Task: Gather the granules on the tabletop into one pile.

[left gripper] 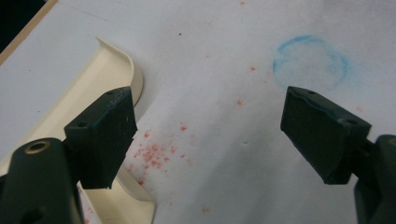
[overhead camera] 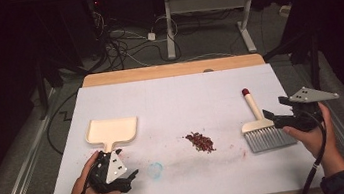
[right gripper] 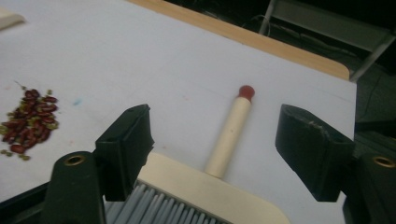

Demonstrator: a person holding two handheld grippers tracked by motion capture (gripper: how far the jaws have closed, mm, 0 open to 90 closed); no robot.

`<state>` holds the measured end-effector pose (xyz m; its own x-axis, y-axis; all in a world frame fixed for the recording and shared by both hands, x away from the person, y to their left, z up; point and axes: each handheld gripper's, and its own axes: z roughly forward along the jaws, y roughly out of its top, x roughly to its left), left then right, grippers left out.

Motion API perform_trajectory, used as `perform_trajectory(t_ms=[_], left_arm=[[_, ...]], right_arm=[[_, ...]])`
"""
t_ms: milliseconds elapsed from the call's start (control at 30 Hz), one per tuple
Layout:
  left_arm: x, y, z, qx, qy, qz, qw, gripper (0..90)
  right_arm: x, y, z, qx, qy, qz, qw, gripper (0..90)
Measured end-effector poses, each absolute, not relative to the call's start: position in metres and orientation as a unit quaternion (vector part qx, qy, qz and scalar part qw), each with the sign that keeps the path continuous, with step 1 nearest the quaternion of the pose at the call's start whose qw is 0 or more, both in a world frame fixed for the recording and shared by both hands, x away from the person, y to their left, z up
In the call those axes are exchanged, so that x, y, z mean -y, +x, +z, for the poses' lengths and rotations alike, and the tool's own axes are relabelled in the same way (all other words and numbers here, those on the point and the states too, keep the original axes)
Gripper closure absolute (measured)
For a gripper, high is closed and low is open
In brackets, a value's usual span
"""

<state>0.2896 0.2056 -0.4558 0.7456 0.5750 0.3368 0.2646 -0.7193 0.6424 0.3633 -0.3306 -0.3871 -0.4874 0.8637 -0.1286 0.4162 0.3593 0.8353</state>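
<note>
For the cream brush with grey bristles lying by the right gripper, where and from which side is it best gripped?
Probably the cream brush's round handle, gripped from above with the jaws across it. It lies flat on the white table, slim and bare on both sides, pointing away from the person. The open right gripper hangs over the wide head, a poorer grip.
</note>
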Motion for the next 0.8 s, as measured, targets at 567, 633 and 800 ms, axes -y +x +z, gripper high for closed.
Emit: perform_trajectory(t_ms=[567,633,800], left_arm=[[-0.204,0.291,-0.458,-0.234,0.891,0.263,0.286,17.2],[-0.205,0.291,-0.459,-0.234,0.891,0.262,0.286,17.2],[-0.204,0.291,-0.459,-0.234,0.892,0.262,0.284,17.2]], right_arm=[[0.298,0.440,-0.455,-0.795,0.483,0.228,0.288,39.8],[0.296,0.445,-0.459,-0.791,0.492,0.215,0.292,42.9],[0.298,0.448,-0.460,-0.781,0.513,0.226,0.277,53.7]])
